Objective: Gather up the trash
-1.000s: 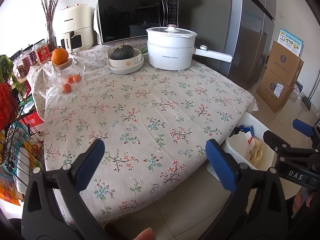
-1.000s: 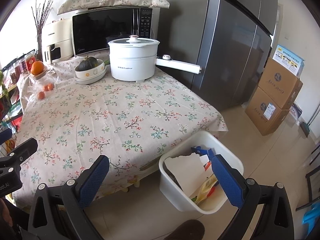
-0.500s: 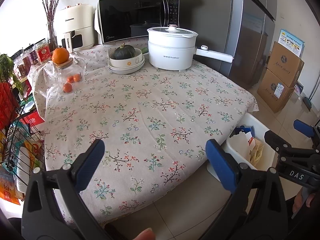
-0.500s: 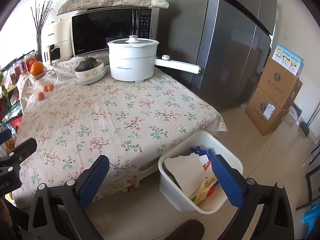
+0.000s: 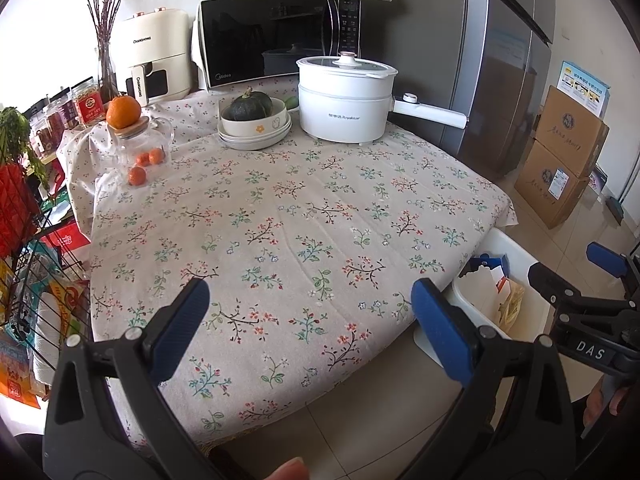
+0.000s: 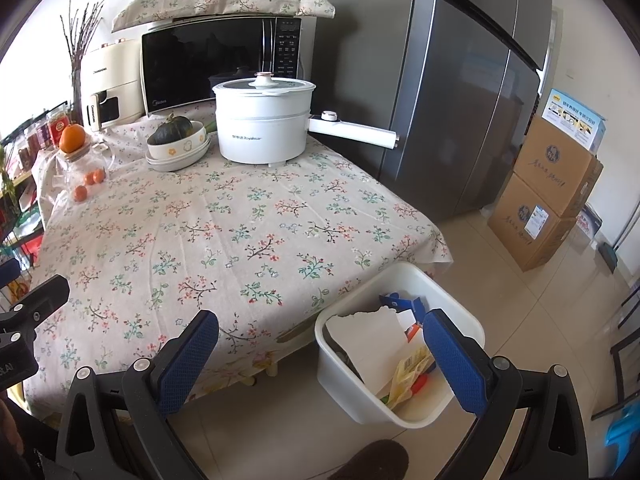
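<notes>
A white plastic bin (image 6: 452, 304) stands on the floor by the table's front right corner. It holds torn white paper (image 6: 368, 340), a blue carton and yellow wrappers; it also shows in the left wrist view (image 5: 516, 248). My left gripper (image 5: 312, 320) is open and empty, over the front edge of the floral tablecloth (image 5: 304, 216). My right gripper (image 6: 320, 356) is open and empty, above the floor between the table edge and the bin. The right gripper also shows at the right edge of the left wrist view (image 5: 576, 276).
At the table's back stand a white electric pot (image 6: 264, 120), a bowl with a dark squash (image 6: 176, 140), a glass jar topped by an orange (image 5: 136, 140), a microwave and an air fryer. A grey fridge (image 6: 460, 88) and cardboard boxes (image 6: 548, 192) are right. A wire rack (image 5: 28, 264) is left.
Both views have shifted very slightly. Both grippers stay open and empty, and nothing on the table or in the bin has moved.
</notes>
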Demonstrator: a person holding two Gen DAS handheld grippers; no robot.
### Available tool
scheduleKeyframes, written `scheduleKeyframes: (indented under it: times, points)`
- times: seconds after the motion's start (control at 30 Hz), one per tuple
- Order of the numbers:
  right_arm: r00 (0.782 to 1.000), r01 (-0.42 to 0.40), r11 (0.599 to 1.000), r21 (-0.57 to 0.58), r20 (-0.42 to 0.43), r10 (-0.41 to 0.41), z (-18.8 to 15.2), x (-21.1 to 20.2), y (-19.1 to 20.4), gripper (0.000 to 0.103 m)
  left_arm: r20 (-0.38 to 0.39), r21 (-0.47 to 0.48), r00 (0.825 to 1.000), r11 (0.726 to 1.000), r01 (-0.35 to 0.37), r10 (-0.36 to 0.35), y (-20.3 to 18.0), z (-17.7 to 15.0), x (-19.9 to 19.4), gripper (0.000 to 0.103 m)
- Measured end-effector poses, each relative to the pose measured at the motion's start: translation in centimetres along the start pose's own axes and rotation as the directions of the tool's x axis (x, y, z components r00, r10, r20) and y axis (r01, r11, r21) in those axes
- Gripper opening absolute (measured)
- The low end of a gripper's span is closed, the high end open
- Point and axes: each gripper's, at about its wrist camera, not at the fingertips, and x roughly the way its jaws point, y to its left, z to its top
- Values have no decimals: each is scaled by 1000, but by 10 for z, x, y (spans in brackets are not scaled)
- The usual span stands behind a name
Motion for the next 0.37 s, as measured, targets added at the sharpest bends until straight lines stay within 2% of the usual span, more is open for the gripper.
scheduleKeyframes:
  times: [0.37]
  points:
    - [1000, 7, 1000, -1, 10, -7, 0, -2, -1, 103, -25, -25, 1000, 1000, 15, -16, 1, 0, 2, 101]
